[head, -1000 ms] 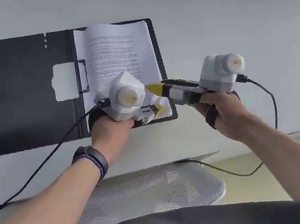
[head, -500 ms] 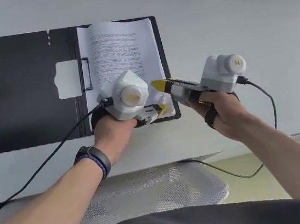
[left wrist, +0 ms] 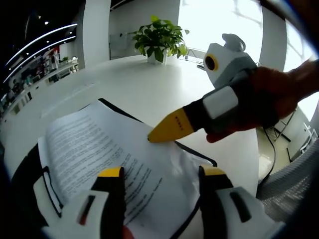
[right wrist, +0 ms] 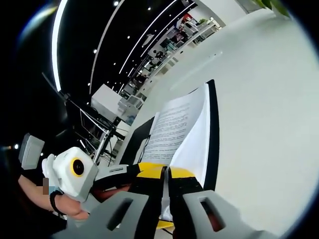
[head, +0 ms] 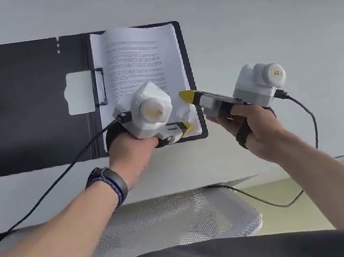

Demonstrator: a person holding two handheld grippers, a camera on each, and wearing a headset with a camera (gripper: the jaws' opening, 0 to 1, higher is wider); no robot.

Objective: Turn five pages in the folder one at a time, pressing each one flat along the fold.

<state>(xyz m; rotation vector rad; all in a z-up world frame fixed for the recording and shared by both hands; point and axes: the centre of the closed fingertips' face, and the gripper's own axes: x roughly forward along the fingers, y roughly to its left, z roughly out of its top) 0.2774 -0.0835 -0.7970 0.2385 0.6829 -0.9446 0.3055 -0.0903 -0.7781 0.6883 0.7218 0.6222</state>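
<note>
An open black folder [head: 23, 104] lies on the white table, with a stack of printed pages [head: 137, 60] on its right half under a clip [head: 95, 86]. My left gripper [head: 181, 127] hovers over the pages' near right corner. It is open, with the paper [left wrist: 99, 144] showing between its yellow-tipped jaws [left wrist: 161, 172]. My right gripper [head: 186, 95] points in from the right, and its jaws are shut. Its yellow tip [left wrist: 167, 129] rests at the top page's right edge. No paper shows between its jaws [right wrist: 165, 172]. The page's near right corner [left wrist: 184, 159] looks slightly raised and rumpled.
The white table [head: 272, 20] stretches to the right and back. A potted plant [left wrist: 159, 37] stands at its far side. Cables [head: 58, 178] trail off the near edge from both grippers. A mesh chair seat [head: 171, 220] sits below the table edge.
The camera has shifted a little. My right gripper's tip has edged slightly right and up toward the page's edge. The left gripper holds its place over the corner.
</note>
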